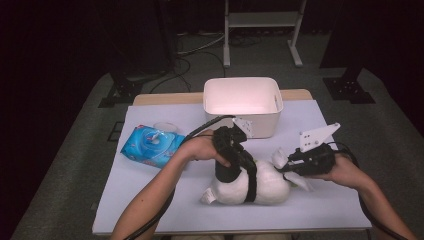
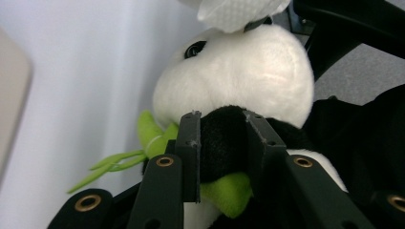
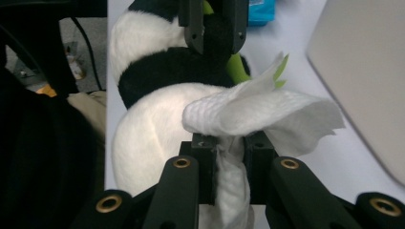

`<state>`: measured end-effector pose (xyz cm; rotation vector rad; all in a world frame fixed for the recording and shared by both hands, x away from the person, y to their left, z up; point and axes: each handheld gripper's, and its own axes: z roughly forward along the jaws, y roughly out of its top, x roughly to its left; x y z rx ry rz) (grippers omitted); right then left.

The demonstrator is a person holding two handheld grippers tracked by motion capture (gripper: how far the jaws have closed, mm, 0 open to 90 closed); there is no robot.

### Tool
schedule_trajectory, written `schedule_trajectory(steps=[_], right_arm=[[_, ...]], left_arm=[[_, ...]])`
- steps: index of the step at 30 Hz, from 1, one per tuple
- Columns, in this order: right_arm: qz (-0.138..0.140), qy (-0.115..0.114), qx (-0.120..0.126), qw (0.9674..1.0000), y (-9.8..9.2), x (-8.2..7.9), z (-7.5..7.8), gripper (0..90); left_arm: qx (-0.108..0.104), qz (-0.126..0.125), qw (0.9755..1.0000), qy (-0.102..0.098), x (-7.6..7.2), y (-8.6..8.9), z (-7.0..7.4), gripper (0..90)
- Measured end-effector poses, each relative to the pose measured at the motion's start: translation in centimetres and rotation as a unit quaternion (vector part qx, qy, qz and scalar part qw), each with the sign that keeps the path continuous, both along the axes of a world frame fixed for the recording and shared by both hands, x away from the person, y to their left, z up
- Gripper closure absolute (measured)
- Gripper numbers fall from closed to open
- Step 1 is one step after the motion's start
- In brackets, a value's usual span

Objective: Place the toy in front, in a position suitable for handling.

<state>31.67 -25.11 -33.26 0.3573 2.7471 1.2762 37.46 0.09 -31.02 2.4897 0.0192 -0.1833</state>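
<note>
Near the front middle of the tabletop (image 1: 165, 200) lies a plush panda (image 1: 265, 187), white with black bands, on its side with its head toward the person's right. Both grippers are at it. The left gripper (image 2: 222, 143) comes down onto the toy's middle, and its fingers (image 2: 190, 152) are closed on a black limb of the panda, pinching the fur between them; a green plush leaf pokes out just under the pads and to the side. The right gripper (image 3: 227, 164) reaches in from the right at the panda's head, and its fingers (image 3: 203, 167) are clamped on a white paper towel (image 3: 267, 114), which bunches between the pads and fans out above them, touching or nearly touching the white head. Seen from above, that towel (image 1: 281, 159) sits at the top of the panda's head. Behind the toy, toward the far edge, stands a white bin (image 1: 243, 117), open at the top. Left of the hands, a blue pack of wipes (image 1: 150, 145) lies flat, well apart from the panda.
</note>
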Motion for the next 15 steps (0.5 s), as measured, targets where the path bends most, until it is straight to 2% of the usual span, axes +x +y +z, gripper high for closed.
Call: schedule_trajectory(steps=[4, 8, 9, 12, 15], right_arm=[[-0.004, -0.006, 0.004, 1.0000, 0.5, 1.1, 0.3, 78.5], [-0.006, -0.002, 0.005, 1.0000, 0.9, 1.9, -0.1, 78.5], [-0.005, 0.004, 0.004, 1.0000, 1.0, 1.9, -0.5, 78.5], [0.010, 0.015, -0.002, 0.9998, 1.4, 1.3, -1.5, 78.5], [0.022, 0.012, -0.009, 0.9996, 1.8, 0.4, -1.4, 78.5]], left_arm=[[0.006, 0.011, 0.9997, -0.021, 0.9, -0.1, 1.0, 70.3], [0.011, 0.013, 0.9996, -0.021, 1.3, 0.2, 0.7, 70.0], [0.013, 0.013, 0.9997, -0.014, 1.1, 0.4, 0.0, 69.8], [0.012, 0.005, 0.9999, -0.008, 0.2, 0.8, -0.9, 68.9], [0.012, 0.000, 0.9999, -0.010, -1.0, 1.2, -1.2, 68.4]])
